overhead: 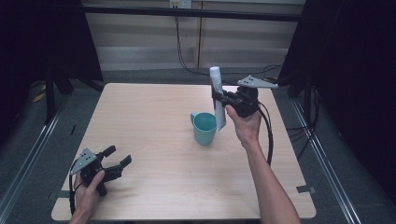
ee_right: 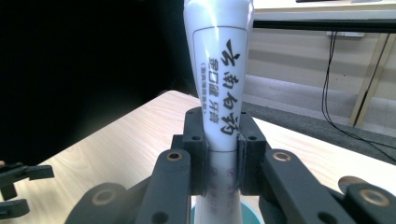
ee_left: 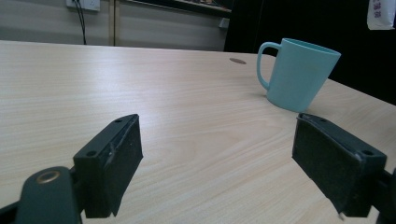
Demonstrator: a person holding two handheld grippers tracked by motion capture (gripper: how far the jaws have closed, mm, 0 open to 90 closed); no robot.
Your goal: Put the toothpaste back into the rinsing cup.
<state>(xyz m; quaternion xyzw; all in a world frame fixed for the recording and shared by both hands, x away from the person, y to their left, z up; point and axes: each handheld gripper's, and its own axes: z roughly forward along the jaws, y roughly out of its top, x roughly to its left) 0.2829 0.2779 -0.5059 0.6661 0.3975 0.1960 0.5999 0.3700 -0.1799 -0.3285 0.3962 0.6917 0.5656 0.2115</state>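
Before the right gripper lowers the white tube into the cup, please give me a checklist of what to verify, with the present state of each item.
1. Right gripper jaws shut on the white printed toothpaste tube: ok.
2. Tube roughly upright, its cap end on top: ok.
3. Teal plastic mug upright, mouth open: ok.
4. Tube's lower end over the mug's mouth: ok, judging by the right gripper view.
5. Left gripper open and far from the mug: ok.
6. Mug empty inside: cannot tell.

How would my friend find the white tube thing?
Start at the wooden table and find the teal mug near its middle. Just above the mug's right side, the right gripper clamps a tube upright. It is white with black writing, and nothing else here is white.
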